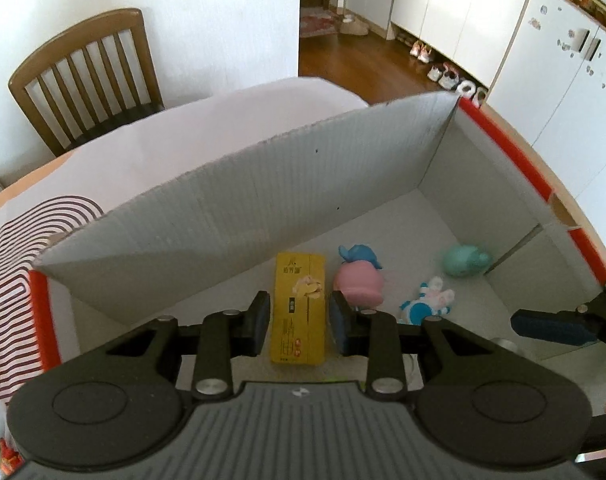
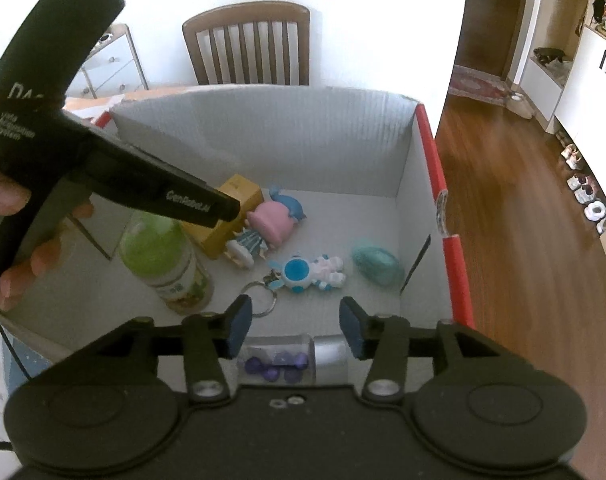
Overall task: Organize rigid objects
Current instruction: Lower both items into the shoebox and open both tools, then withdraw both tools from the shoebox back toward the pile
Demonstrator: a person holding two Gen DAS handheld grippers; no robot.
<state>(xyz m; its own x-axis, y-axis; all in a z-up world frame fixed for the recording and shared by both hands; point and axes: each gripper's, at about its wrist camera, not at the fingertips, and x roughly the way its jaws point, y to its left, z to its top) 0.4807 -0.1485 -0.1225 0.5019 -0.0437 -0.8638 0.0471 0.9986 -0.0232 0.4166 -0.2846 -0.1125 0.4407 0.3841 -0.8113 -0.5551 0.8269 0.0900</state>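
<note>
The cardboard box (image 2: 407,168) held one yellow carton (image 1: 299,308) and four toys. Only the right view showed one green-capped bottle (image 2: 163,260) there. The left gripper (image 1: 299,316) straddled the carton loosely; the right gripper (image 2: 295,328) gaped wide.

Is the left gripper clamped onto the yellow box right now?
No: in the left wrist view the left gripper stands open, with a visible gap between each pad and the yellow box, which lies on the floor of the cardboard box.

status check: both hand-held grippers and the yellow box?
Left hand-held gripper open, straddling yellow box lying in cardboard box. Right hand-held gripper open, empty, over clear tube. Pink toy right beside yellow box.
</note>
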